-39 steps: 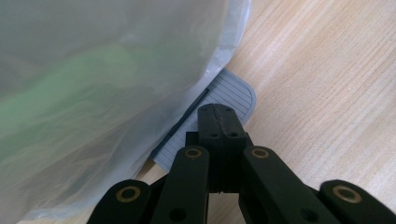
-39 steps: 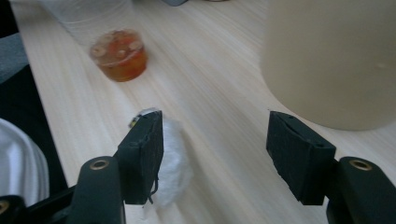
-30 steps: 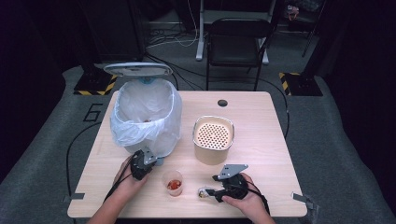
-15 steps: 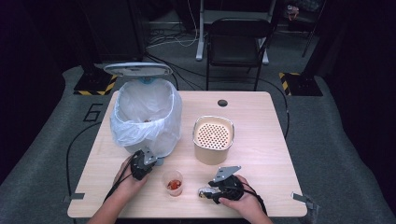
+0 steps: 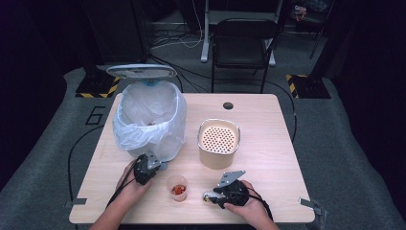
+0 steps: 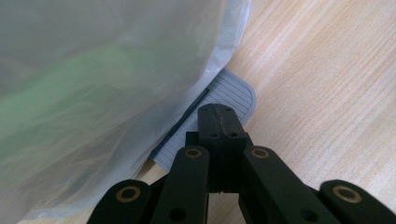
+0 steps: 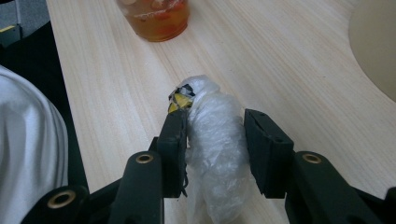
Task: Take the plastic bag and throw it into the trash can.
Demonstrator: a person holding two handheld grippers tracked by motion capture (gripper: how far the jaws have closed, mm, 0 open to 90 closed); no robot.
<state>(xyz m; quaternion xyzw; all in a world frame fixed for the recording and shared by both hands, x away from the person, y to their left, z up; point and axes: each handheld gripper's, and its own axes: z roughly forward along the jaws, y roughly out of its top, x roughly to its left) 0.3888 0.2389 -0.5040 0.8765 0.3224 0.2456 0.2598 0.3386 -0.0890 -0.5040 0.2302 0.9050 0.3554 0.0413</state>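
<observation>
Right gripper view looks along the right gripper (image 7: 215,133), whose two black jaws stand part open around a crumpled wad of clear plastic film with a yellow and black scrap at its tip (image 7: 212,135). The left jaw touches the wad; the right jaw stands just clear of it, so I judge this a straddle and not yet a firm pinch, likely a pickup of litter. The wad lies on the pale wood-grain table (image 7: 280,60), crinkled and glossy against the matt boards. Beyond it stands a small clear plastic cup with reddish pieces in orange liquid (image 7: 156,16), and a rounded cream edge of the container shows at the right.

From the high view, the right gripper (image 5: 210,195) sits near the table's front edge, with the cup (image 5: 178,188) just beside it to the left.

The left gripper (image 6: 218,122) has its jaws pressed together with nothing between them, tips resting over the ribbed grey foot pedal (image 6: 229,93) of the bin. I judge it is pressing the pedal to hold the lid (image 5: 141,72) up, which stands raised. The bin (image 5: 149,120) is lined with a thin translucent white bag, soft and billowing. A cream square tub with a perforated insert (image 5: 219,141) stands well apart to its right.
</observation>
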